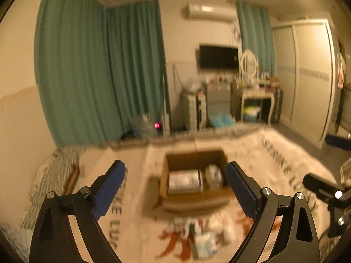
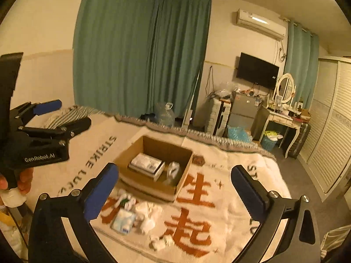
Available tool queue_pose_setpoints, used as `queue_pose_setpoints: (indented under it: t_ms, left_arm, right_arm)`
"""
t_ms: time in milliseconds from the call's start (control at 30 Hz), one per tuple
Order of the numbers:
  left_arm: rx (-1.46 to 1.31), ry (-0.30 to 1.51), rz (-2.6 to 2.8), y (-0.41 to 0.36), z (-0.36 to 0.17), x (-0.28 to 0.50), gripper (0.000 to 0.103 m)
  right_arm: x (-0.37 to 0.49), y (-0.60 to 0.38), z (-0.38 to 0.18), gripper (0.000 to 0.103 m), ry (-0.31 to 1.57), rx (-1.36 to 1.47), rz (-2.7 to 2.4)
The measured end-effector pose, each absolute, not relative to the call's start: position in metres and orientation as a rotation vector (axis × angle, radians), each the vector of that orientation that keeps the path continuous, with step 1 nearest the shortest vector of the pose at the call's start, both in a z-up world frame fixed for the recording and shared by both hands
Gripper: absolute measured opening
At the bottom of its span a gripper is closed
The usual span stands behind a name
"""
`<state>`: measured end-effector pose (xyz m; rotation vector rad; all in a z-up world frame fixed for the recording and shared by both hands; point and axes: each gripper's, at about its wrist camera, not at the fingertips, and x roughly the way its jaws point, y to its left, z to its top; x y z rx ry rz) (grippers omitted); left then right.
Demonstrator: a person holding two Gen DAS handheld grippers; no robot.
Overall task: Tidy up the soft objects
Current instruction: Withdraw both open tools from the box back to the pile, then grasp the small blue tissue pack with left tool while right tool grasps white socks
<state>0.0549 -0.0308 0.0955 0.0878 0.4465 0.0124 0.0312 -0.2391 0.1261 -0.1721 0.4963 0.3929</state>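
An open cardboard box (image 1: 195,201) (image 2: 151,188) sits on a cream bedspread (image 2: 230,199). Inside lie a flat white pack (image 2: 146,164) (image 1: 184,180) and a crumpled clear bag (image 2: 173,172) (image 1: 214,174). In front of the box lies a pile of soft items: a pale blue tissue pack (image 2: 124,220) (image 1: 205,244) and white bundles (image 2: 149,213) (image 1: 221,224). My left gripper (image 1: 175,188) is open and empty above the box; it shows in the right wrist view (image 2: 72,114) at left. My right gripper (image 2: 175,190) is open and empty, over the box's near edge.
The bedspread carries orange characters (image 2: 193,217) and dark lettering. Beyond the bed stand teal curtains (image 2: 140,54), a wall television (image 2: 256,71), a small fridge (image 2: 243,109), a dressing table with oval mirror (image 2: 284,114) and a louvred wardrobe (image 2: 329,131).
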Motion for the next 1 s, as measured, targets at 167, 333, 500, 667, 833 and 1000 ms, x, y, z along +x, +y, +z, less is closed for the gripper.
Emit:
queue_pose_setpoints:
  t_ms: [167,333,500,667,833,1000]
  left_arm:
    - [0.060,0.559,0.012,-0.035,0.027,0.068,0.094]
    - [0.050,0.661,0.017,-0.047,-0.031,0.079,0.094]
    - [0.021,0.773,0.070,-0.051,-0.083,0.088,0.094]
    - [-0.008,0.966,0.094,-0.049,-0.126,0.106,0.094]
    - [-0.009,1.057,0.093,-0.053,-0.145,0.107,0.094]
    - [0.009,1.056,0.033,-0.063,-0.146,0.108,0.094]
  right_arm:
    - [0.035,-0.236,0.062,0.103,0.582,-0.202,0.405]
    - [0.058,-0.233,-0.015,0.103,0.708,-0.239,0.429]
    - [0.074,-0.237,-0.082,0.103,0.827,-0.215,0.484]
    - [0.080,-0.234,-0.130,0.098,0.896,-0.238,0.498]
    - [0.084,-0.231,-0.154,0.090,0.944,-0.236,0.528]
    - [0.085,-0.231,-0.163,0.067,0.961,-0.230,0.541]
